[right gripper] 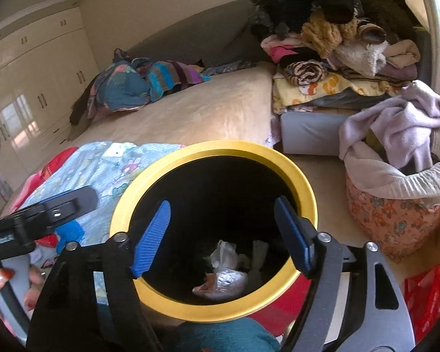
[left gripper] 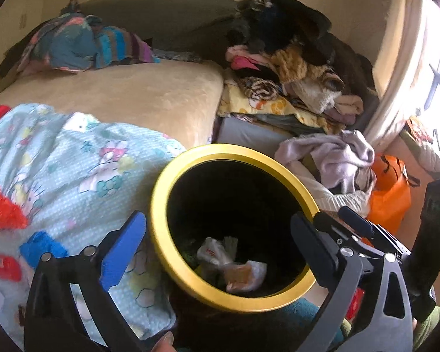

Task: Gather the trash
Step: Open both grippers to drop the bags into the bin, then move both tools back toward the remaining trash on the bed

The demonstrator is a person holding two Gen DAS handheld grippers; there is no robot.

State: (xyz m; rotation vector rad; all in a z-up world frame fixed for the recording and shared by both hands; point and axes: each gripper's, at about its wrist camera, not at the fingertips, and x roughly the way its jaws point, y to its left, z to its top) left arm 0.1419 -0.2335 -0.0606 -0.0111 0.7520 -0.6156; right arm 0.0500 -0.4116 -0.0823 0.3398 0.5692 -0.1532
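A black trash bin with a yellow rim point(left gripper: 226, 150) point(right gripper: 220, 148) stands beside the bed, right under both grippers. At its bottom lies crumpled trash point(left gripper: 231, 261) point(right gripper: 224, 277): white wrappers and a clear bag with something brown in it. My left gripper point(left gripper: 220, 249) is open wide above the bin's mouth, its blue-padded fingers point(left gripper: 123, 249) straddling the opening, nothing between them. My right gripper point(right gripper: 223, 236) is open too, over the bin, with empty blue pads point(right gripper: 151, 239). Each wrist view shows the other gripper at its edge, and a hand point(right gripper: 3, 278) holds the left one.
A bed with a beige cover point(left gripper: 138, 94) and a light-blue cartoon blanket point(left gripper: 82, 161) lies to the left. A tall pile of clothes point(left gripper: 293, 58) rises behind the bin. To the right are a floral laundry basket point(right gripper: 396, 220), an orange bag point(left gripper: 390, 193) and a curtain. White wardrobes point(right gripper: 29, 73) are far left.
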